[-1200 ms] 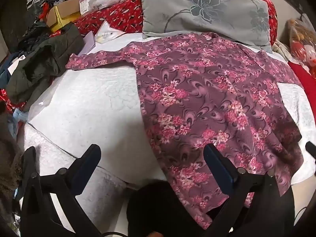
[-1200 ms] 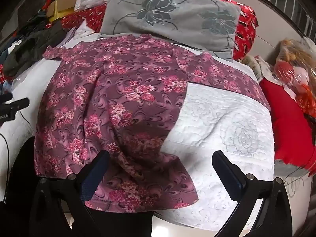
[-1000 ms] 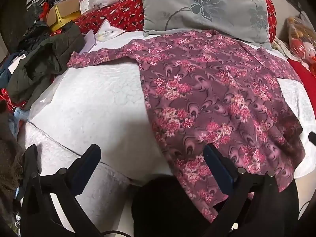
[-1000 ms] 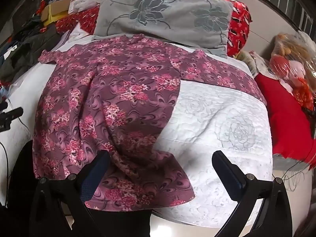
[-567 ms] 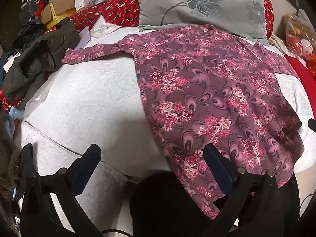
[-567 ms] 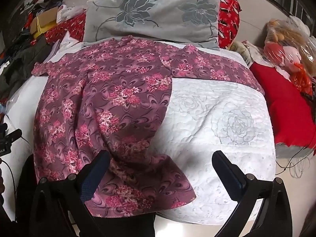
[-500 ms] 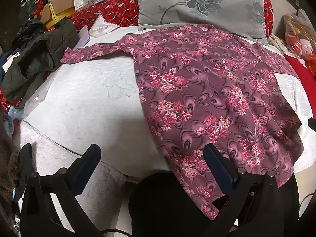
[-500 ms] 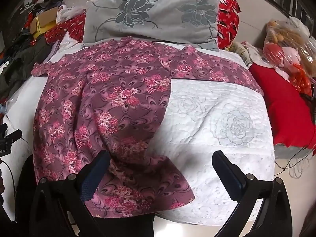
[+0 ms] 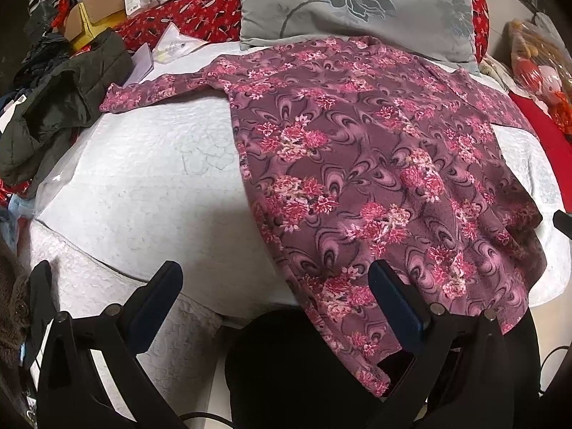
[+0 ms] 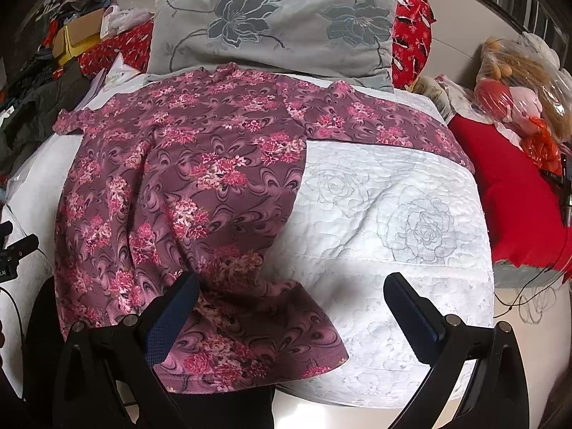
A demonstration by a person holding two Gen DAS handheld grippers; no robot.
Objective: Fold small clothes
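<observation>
Shirt (image 9: 375,164) lying spread on bed (image 9: 143,178), unfolded; folding not begun. Left gripper (image 9: 275,286) and right gripper (image 10: 291,296) hovering, jaws wide, holding nothing. Next, probably: gripping hem or a sleeve.

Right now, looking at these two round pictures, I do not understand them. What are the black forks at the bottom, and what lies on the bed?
The black forks are hand-held tongs; a person holds one pair in each hand. A camera on each looks forward along its fingers. One picture comes from the left tongs, the other from the right tongs. Both pairs are open and hold nothing. On the white bedcover lies a floral shirt, spread out with sleeves extended, its hem hanging over the near edge. Behind it rests a grey pillow.
</observation>
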